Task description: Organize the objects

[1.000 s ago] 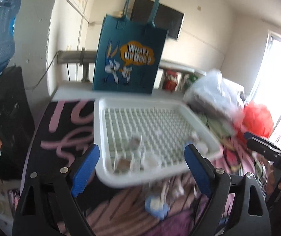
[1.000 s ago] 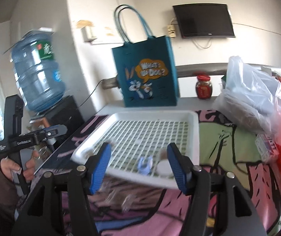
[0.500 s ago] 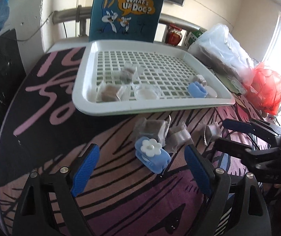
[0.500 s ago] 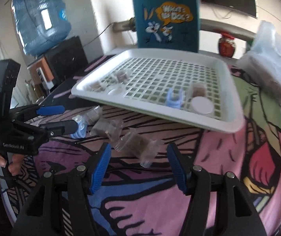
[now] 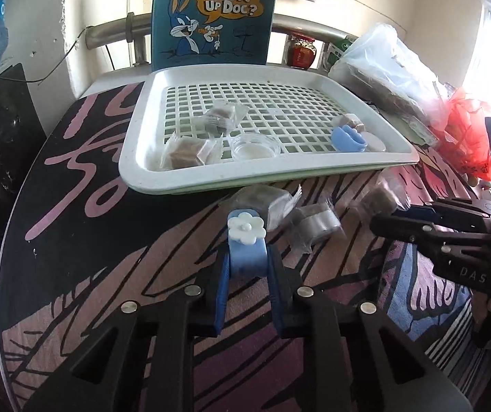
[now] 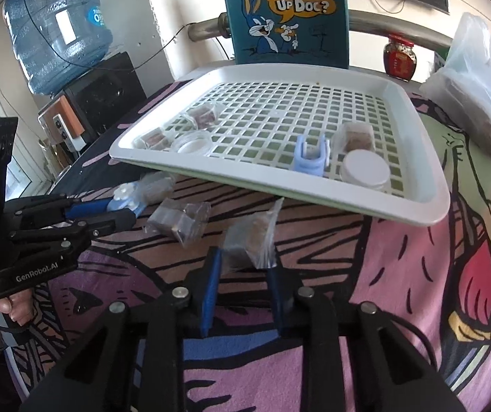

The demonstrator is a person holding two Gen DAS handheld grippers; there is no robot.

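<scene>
Left gripper (image 5: 248, 267) is clamped on the blue flower clip (image 5: 246, 243), pads pressing both sides of the clip body, clip lying on the patterned tablecloth (image 5: 108, 257); right gripper (image 6: 242, 267) has jaws closing around a wrapped brown snack packet (image 6: 250, 240), packet sitting between the blue pads and touching them, resting on the cloth; from the right wrist view the left gripper sits at 9 o'clock, a hand (image 6: 1, 304) on its grip; one more wrapped packet (image 6: 180, 221) lies on the cloth between the two grippers, another packet (image 5: 262, 202) just beyond the flower clip at 12 o'clock, touching it; white slotted tray (image 6: 427, 202) sits at 12 o'clock of both grippers, near edge just past the loose packets; tray holds two wrapped packets (image 5: 185, 149) at its left side, a clear round lid (image 5: 254, 147) beside them, a second blue clip (image 6: 310, 158), a white round lid (image 6: 365, 170) and a packet (image 6: 357, 137) at its right side; blue cartoon gift bag (image 6: 286, 17) stands upright behind the tray; red-lidded jar (image 6: 400, 56) at 1 o'clock; water bottle (image 6: 53, 31) at 10 o'clock.
</scene>
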